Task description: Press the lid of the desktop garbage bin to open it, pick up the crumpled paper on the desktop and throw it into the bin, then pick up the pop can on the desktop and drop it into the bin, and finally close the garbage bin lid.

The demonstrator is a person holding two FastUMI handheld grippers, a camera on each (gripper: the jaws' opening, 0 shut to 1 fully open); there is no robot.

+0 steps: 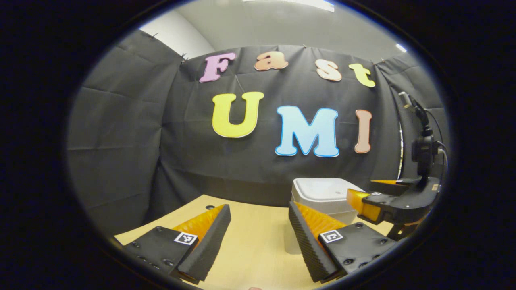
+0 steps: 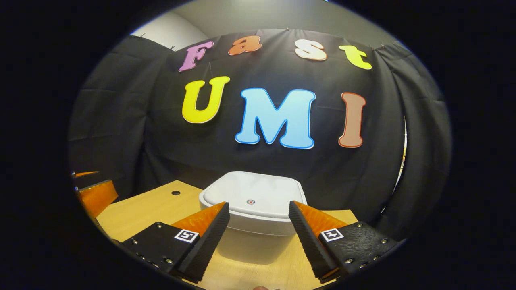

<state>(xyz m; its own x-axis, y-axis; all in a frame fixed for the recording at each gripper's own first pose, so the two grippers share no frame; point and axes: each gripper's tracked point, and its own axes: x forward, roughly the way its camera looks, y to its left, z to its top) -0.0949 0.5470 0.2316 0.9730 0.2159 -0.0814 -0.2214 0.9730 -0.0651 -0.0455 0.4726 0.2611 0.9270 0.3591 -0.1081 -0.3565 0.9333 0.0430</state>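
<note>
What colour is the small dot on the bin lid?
Red, on a white lid; the dot shows best in the right gripper view.

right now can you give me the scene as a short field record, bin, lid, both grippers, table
bin: white desktop garbage bin standing on the table
lid: lid shut, small round mark near its front edge
left gripper: left gripper open, holding nothing, above bare table to the left of the bin
right gripper: right gripper open, holding nothing, lined up in front of the bin
table: light wooden table with a small dark hole near its far edge
</note>
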